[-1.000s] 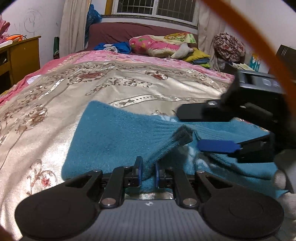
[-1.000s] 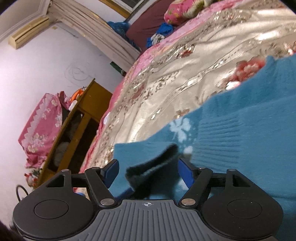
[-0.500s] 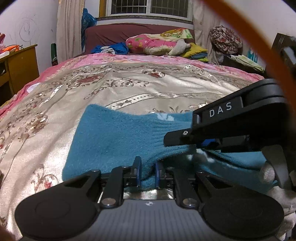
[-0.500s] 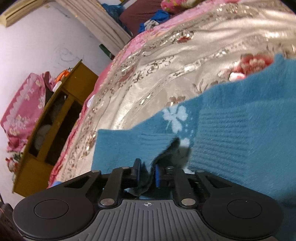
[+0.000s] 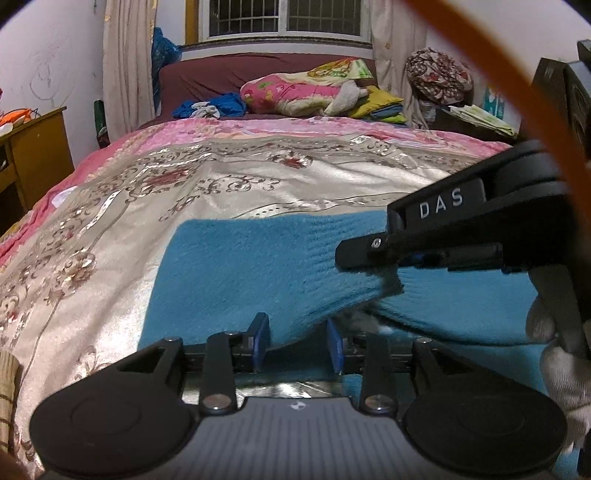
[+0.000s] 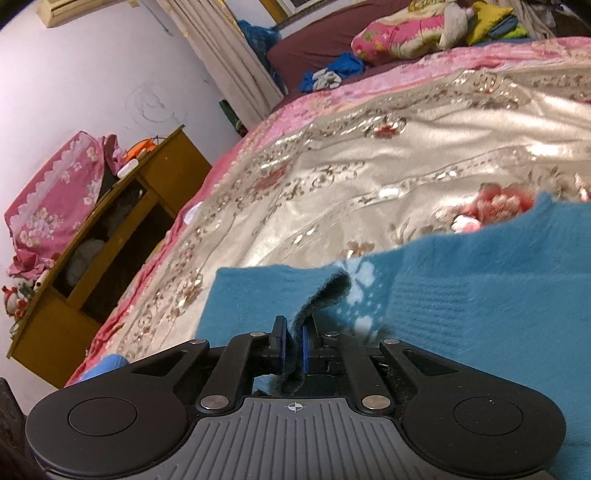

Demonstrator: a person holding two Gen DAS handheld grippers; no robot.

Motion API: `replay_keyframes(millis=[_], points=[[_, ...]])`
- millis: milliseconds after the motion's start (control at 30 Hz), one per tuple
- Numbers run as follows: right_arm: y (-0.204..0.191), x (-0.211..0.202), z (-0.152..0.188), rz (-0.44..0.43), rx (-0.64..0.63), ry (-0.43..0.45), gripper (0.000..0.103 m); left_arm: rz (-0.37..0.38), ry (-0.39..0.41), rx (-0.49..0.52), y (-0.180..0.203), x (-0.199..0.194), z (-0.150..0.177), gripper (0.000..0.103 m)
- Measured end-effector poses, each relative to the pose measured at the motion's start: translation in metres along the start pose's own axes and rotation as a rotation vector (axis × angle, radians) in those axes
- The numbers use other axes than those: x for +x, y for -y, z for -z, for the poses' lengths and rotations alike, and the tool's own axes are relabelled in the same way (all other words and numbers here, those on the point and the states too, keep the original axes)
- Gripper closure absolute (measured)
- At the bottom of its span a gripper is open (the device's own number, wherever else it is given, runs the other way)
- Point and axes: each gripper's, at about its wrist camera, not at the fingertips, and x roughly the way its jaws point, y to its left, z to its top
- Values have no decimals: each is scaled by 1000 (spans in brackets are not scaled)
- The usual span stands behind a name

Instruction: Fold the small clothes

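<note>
Right fingers [image 6: 293, 345] pinching teal sweater [image 6: 461, 314] cuff, left fingers [image 5: 297, 341] opening around sleeve, only left view shows gloved hand [image 5: 565, 373].

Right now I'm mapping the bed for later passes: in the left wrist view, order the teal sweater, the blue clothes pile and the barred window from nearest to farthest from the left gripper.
1. teal sweater: between the opening fingers of the left gripper, bottom centre.
2. blue clothes pile: far end of the bed, left of centre.
3. barred window: back wall, top.
</note>
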Motion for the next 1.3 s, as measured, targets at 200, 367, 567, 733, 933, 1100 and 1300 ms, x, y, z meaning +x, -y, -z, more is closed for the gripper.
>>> replay_keyframes(millis=[200, 367, 567, 733, 933, 1100, 1300], points=[[10, -20, -8, 32, -7, 35, 96, 10, -3, 28, 13, -5, -2, 62], [23, -39, -14, 66, -10, 61, 96, 18, -3, 43, 22, -8, -6, 62], [47, -62, -19, 105, 11, 90, 97, 33, -8, 69, 38, -7, -8, 62], [65, -78, -21, 144, 3, 105, 97, 46, -15, 89, 49, -6, -8, 62], [87, -98, -27, 188, 7, 131, 97, 54, -30, 83, 51, -3, -6, 61], [101, -115, -33, 208, 18, 162, 97, 56, -30, 88, 53, -3, -6, 61], [127, -147, -33, 254, 39, 191, 97, 61, -26, 85, 55, -1, -8, 61]])
